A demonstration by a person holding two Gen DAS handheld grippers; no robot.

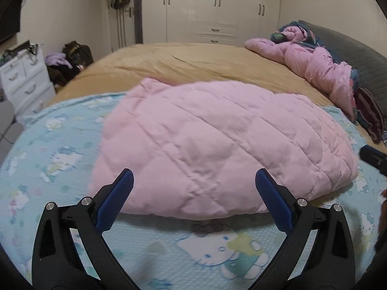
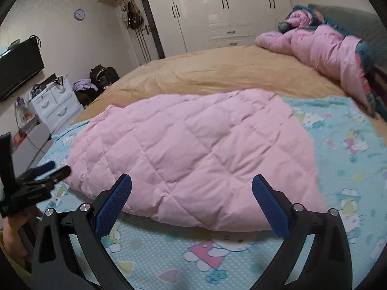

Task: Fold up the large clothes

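Jacket: pink quilted jacket [image 1: 217, 145] lies flat on blue cartoon sheet [image 1: 60, 149], over the bed
Left claw [image 1: 194, 181]: spread wide, holding nothing, near hem
Right claw [image 2: 191, 184]: spread wide, holding nothing

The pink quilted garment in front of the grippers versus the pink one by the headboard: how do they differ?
The near pink quilted garment lies spread fairly flat on the light blue cartoon blanket; the far pink garment is bunched in a heap against the dark headboard. The near one shows only plain pink; the far one shows dark patterned fabric at its edges. Both are pink, padded and untouched by either open gripper.
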